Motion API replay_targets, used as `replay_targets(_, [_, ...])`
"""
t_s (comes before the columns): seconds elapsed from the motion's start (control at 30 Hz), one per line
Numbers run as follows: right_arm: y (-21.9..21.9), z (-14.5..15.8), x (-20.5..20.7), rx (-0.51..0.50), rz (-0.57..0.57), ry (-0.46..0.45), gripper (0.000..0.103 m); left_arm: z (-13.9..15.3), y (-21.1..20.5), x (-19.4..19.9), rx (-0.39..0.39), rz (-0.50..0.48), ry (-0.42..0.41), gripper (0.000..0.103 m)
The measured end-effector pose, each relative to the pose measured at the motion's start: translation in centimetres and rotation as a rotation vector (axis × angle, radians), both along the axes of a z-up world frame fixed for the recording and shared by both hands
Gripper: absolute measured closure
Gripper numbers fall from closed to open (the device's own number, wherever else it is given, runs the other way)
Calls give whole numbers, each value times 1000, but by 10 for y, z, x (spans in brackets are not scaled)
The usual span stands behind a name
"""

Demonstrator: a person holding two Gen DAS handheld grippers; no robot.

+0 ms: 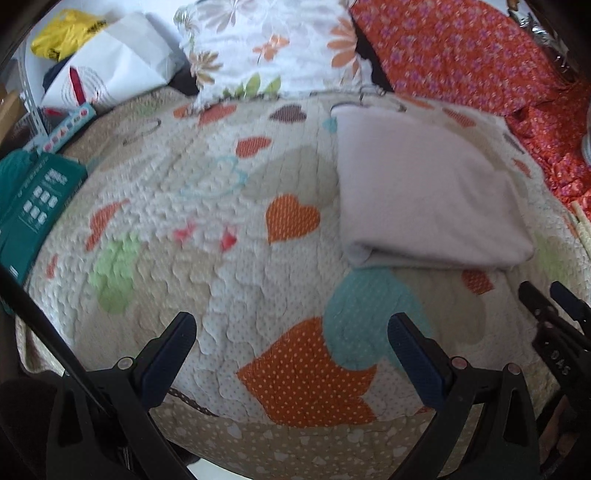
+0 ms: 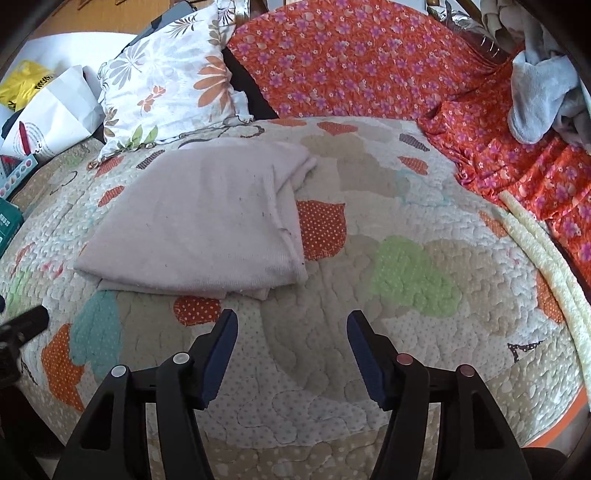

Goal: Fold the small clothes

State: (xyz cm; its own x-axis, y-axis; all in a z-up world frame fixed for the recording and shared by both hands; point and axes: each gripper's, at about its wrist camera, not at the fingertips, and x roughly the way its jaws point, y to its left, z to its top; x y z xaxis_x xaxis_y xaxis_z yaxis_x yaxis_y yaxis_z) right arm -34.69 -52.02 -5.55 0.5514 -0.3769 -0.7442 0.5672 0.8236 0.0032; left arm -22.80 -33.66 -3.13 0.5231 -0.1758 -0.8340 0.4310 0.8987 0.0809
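Note:
A pale pink garment (image 1: pixel 424 192) lies folded flat on the heart-patterned quilt (image 1: pixel 229 266). It also shows in the right wrist view (image 2: pixel 199 225), left of centre, folded into a thick rectangle. My left gripper (image 1: pixel 291 321) is open and empty above the quilt, short of the garment and to its left. My right gripper (image 2: pixel 291 319) is open and empty, just in front of the garment's near right corner. The right gripper's fingers (image 1: pixel 554 314) show at the right edge of the left wrist view.
A floral pillow (image 2: pixel 170 85) and an orange flowered sheet (image 2: pixel 351 62) lie behind the quilt (image 2: pixel 406 221). A white bag (image 1: pixel 110 70), a yellow bag (image 1: pixel 62 33) and a teal box (image 1: pixel 33 206) sit at the left. A cream foam strip (image 2: pixel 543 254) lies at the right, a grey towel (image 2: pixel 535 99) beyond.

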Motion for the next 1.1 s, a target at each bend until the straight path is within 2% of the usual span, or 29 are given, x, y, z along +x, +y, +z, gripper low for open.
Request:
replay_targets(0.27, [2, -11, 7, 5, 4, 35, 35, -37, 6, 14, 25, 26, 127, 0])
replay_targets(0.33, [3, -14, 9, 8, 7, 43, 35, -43, 10, 17, 2, 37, 158, 0])
replay_targets(0.77, [8, -20, 15, -5, 15, 59, 33, -49, 16, 16, -52, 41, 160, 0])
replay_targets(0.9, [8, -20, 15, -8, 14, 57, 33, -45, 15, 19, -45, 36, 183, 0])
replay_targets(1.1, [11, -17, 12, -27, 16, 48, 33, -32, 20, 14, -101, 57, 208, 0])
